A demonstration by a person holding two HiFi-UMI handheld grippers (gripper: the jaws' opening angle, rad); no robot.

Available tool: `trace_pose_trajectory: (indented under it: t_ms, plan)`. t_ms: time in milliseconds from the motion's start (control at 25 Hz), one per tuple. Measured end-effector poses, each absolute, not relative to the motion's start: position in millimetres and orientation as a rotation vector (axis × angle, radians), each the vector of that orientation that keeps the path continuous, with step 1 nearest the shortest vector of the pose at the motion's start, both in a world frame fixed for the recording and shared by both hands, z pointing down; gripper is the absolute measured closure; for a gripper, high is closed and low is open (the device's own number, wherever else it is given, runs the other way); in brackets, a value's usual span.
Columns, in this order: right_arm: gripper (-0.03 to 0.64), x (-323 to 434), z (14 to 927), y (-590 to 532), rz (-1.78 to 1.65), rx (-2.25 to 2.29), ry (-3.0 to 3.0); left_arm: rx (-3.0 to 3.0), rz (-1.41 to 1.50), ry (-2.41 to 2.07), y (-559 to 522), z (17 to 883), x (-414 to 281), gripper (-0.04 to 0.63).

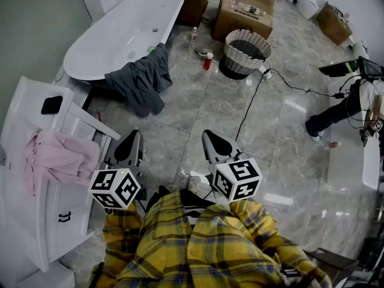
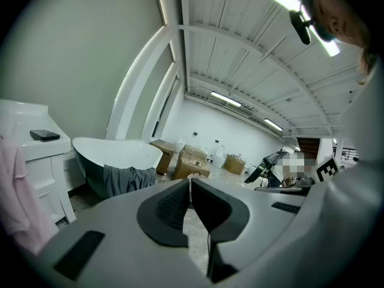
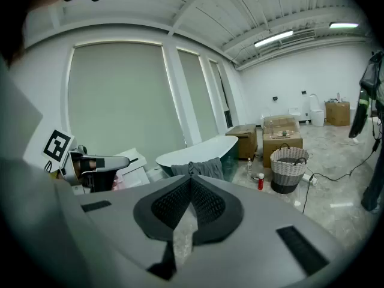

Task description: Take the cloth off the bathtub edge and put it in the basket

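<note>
Grey cloth (image 1: 142,80) drapes the bathtub (image 1: 120,32) edge, untouched; left tool (image 1: 133,138) and right tool (image 1: 210,138), both closed empty, must approach.

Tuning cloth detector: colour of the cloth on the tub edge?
Dark grey-blue cloth; clearest in head view.

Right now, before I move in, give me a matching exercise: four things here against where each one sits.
1 grey cloth
2 woven basket
3 pink cloth
4 black phone

A flat on the white cabinet top
B draped over the bathtub edge
C on the floor by the cardboard boxes
D draped over the cabinet's near end

Pairs: 1-B, 2-C, 3-D, 4-A
</note>
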State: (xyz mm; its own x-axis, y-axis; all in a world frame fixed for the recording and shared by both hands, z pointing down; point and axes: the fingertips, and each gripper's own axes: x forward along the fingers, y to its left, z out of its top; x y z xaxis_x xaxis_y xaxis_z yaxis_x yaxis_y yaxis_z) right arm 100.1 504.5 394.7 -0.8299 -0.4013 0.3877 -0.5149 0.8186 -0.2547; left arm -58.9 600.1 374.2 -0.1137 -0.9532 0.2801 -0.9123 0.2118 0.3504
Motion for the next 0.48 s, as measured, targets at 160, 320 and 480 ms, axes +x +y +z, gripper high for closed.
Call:
trace_pose_trajectory:
  t_ms: [160, 320, 480]
  plan:
    - [0.591, 100, 394, 496, 0.500, 0.701, -2.687, 1.723, -0.115, -2.056, 594, 376, -58, 0.571]
    - [0.591, 102, 397, 488, 0.510, 0.689, -2.681, 1.743, -0.155, -2.047, 588, 373, -55, 0.569]
    - [0.591, 103, 402, 477, 0.520, 0.662, -2.681, 1.721, -0.157, -2.055, 581, 378, -54, 0.571]
